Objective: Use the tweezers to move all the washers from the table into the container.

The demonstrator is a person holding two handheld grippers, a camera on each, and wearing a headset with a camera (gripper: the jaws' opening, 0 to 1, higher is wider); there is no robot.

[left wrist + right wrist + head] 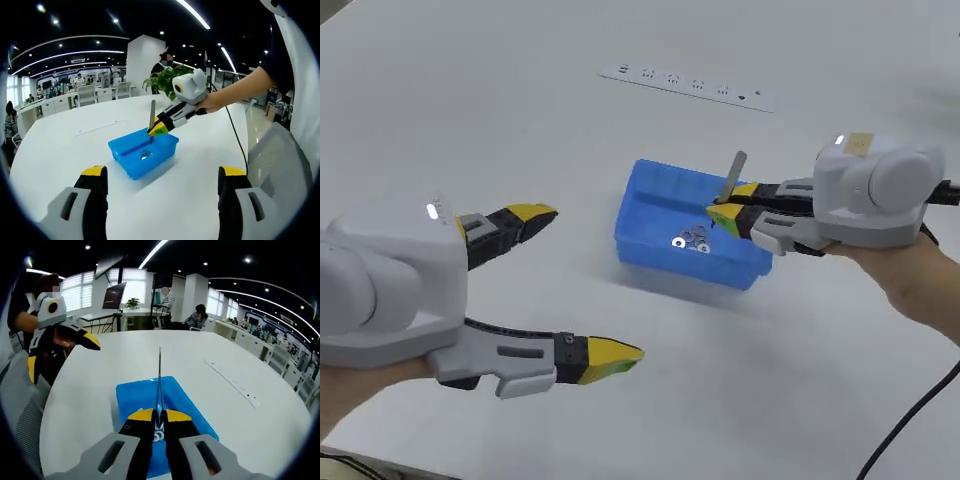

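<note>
**Item 1. Left gripper** (pixel 582 285): nearest you and well left of the container (pixel 660 268). Its jaws stand wide apart and hold nothing.
Hazard: none is likely unless you swing it in, because the container looks light enough to slide.

**Item 2. Container**: a blue, shallow, open-topped tray on the white table (pixel 500 120).
Hazard: pressing the tweezers on its floor or wall could skid or tip it.

**Item 3. Washers** (pixel 690 241): they sit on the container's floor, toward its right half. They are small, flat, silvery rings in a tight cluster.
Hazard: a jab from the tips could flick one out over the rim.

**Item 4. Tweezers** (pixel 735 170): a slim grey metal pair, standing steeply above the container's right side with the tips down toward the cluster.
Hazard: they may twist or slip if your grip eases.

**Item 5. Right gripper** (pixel 730 205): it is at the container's right edge, with its jaws pressed together on the tweezers.
</note>
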